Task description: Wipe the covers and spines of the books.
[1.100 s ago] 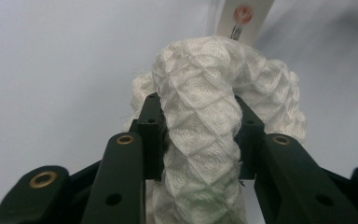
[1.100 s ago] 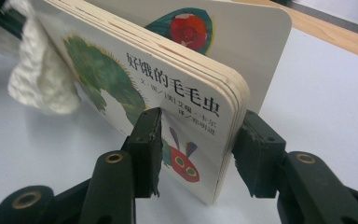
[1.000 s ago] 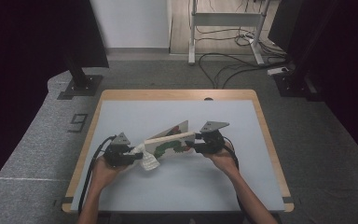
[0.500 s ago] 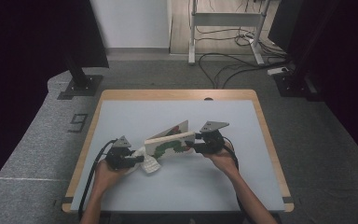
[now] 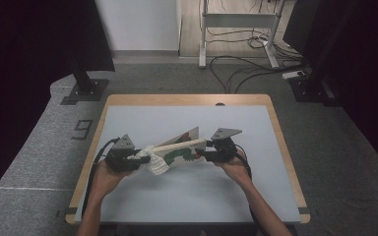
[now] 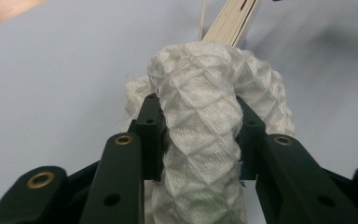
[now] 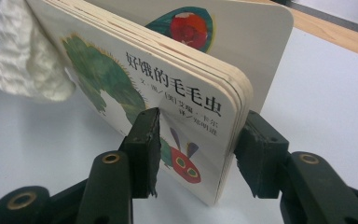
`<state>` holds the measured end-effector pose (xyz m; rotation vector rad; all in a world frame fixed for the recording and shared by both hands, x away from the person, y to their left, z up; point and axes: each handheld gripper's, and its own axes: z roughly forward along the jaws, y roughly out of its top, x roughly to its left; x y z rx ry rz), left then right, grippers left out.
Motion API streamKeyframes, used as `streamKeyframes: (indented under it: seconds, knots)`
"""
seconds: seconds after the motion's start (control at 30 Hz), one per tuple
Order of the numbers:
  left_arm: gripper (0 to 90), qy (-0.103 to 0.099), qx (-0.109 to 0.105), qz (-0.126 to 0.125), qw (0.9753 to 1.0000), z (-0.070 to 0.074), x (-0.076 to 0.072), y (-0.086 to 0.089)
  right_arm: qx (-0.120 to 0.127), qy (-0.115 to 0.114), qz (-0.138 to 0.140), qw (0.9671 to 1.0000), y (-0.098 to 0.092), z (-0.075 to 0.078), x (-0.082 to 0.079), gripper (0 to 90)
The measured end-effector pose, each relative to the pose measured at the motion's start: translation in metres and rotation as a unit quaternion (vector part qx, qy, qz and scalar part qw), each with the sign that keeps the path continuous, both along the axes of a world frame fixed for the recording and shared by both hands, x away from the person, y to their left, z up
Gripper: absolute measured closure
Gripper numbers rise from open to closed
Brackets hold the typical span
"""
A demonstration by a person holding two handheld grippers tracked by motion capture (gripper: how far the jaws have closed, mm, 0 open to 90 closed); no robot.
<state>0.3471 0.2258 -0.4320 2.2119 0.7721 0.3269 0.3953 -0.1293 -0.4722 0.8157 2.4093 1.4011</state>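
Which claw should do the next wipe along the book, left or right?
Left. The left claw is shut on the white cloth, which already touches the board book's edge. The right claw is clamped on the book's other end, holding it tilted above the table, so it probably should just steady it.

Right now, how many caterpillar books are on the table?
1: the book is held up mid-table between right gripper and the white cloth in left gripper.

cloth (image 5: pixel 156 162) left — against book (image 5: pixel 179 148), on table (image 5: pixel 187 196)

Table (image 5: pixel 187 196) open all round; book (image 5: pixel 179 147) & cloth (image 5: pixel 155 162) block centre.
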Motion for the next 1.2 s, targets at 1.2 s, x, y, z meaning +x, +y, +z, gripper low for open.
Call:
streamKeyframes:
  seconds: [1.2]
  knots:
    - [60.4, -0.013, -0.016, 0.119, 0.9927, 0.010, 0.009, 0.084, 0.003, -0.001, 0.000, 1.0000, -0.001, -0.001, 0.000, 52.2]
